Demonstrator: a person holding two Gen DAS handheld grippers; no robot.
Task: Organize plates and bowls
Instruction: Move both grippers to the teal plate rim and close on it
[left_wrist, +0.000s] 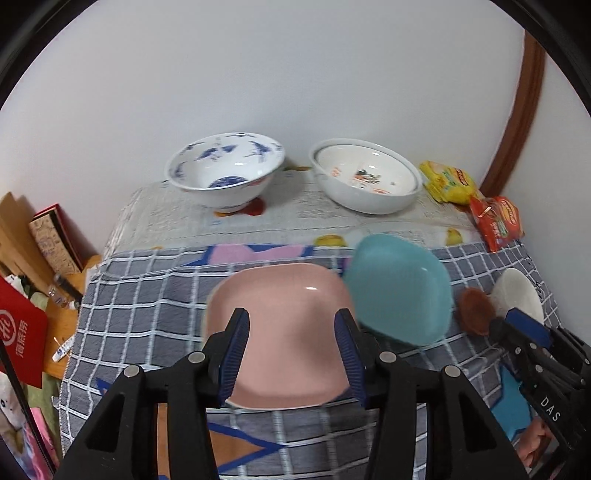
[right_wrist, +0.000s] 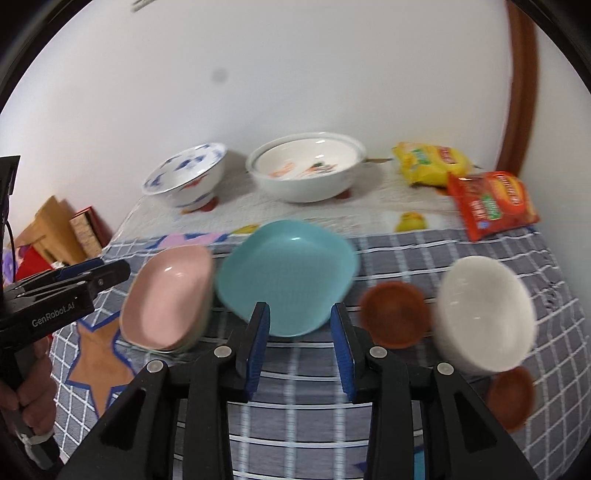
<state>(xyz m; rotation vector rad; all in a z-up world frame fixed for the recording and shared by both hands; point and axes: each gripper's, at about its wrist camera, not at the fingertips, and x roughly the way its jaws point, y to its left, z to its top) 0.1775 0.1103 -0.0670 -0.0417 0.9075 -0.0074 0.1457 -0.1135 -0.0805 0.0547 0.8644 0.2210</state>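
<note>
left tool (left_wrist: 291, 354): blue pads parted, nothing gripped, above pink plate (left_wrist: 284, 339) | right tool (right_wrist: 299, 347): pads parted, nothing gripped, at near edge of teal plate (right_wrist: 288, 277) | plates side by side on checked surface (right_wrist: 461, 251), pink left | white bowl (right_wrist: 484, 314) and brown dish (right_wrist: 395, 314) right | blue-patterned bowl (left_wrist: 225, 170) and white serving bowl (left_wrist: 365, 177) far

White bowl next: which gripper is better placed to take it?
Right, probably. The white bowl sits just to the right of the right gripper, whose jaws are open and empty. The left gripper hangs over the pink plate, farther away.
</note>
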